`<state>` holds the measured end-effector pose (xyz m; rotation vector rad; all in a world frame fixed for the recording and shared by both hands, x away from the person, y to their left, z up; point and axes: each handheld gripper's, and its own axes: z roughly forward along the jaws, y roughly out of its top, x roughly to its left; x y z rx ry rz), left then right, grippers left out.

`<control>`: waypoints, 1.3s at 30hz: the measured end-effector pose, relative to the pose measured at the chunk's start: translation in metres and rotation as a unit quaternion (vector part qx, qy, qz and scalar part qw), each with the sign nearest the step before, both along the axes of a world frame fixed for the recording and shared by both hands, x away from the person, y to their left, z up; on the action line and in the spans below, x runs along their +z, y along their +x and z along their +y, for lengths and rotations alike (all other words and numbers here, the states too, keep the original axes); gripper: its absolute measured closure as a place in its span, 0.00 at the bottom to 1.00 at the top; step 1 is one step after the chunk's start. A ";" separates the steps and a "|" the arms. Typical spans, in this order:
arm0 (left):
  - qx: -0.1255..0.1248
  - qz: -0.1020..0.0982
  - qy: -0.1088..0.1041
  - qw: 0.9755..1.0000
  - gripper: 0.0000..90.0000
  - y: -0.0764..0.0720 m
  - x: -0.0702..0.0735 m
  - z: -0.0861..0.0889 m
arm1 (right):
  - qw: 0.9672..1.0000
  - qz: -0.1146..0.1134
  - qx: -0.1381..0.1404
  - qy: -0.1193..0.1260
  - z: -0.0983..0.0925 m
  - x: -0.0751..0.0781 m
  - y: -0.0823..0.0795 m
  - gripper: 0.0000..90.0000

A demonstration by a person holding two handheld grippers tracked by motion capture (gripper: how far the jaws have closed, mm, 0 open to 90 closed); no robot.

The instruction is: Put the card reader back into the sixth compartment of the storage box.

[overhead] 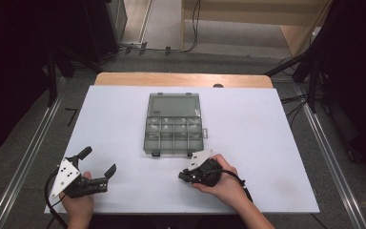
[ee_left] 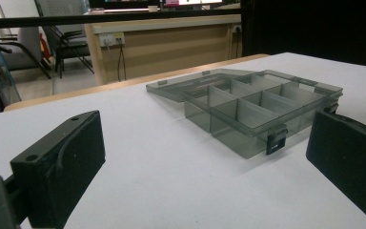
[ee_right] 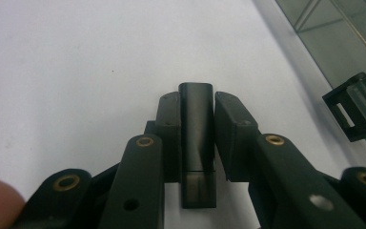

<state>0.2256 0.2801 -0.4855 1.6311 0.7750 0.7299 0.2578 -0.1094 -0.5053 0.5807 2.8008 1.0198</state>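
Pinching a small dark block (ee_right: 197,129), its near end blurred, the right gripper's (ee_right: 196,102) fingers contrast with the left gripper's (ee_left: 205,143) spread ones.

1. White table (overhead: 267,157) — its wooden edge (overhead: 181,79) shows at the far side.
2. Metal rails (overhead: 331,157) run along the floor on both sides.
3. Cables (overhead: 190,28) trail over the floor beyond.
4. Chairs (ee_left: 59,40) stand near a wooden counter (ee_left: 171,43).
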 end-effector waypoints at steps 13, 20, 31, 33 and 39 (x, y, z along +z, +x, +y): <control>0.000 0.000 0.000 1.000 0.00 0.000 0.000 0.000 | 1.000 0.009 -0.005 0.029 -0.003 0.006 0.002 0.79; -0.001 0.000 -0.001 1.000 0.00 0.000 0.000 0.000 | 0.999 0.008 -0.017 0.048 -0.007 0.015 0.004 0.79; -0.001 0.000 -0.001 1.000 0.00 0.000 0.000 0.000 | 0.997 0.006 -0.028 0.069 -0.012 0.029 0.007 0.79; -0.001 0.000 -0.001 1.000 0.00 0.000 0.000 0.000 | 0.997 0.004 -0.029 0.071 -0.012 0.031 0.009 0.79; -0.001 0.000 -0.001 1.000 0.00 0.000 0.000 0.000 | 0.997 0.001 -0.033 0.077 -0.011 0.038 0.012 0.79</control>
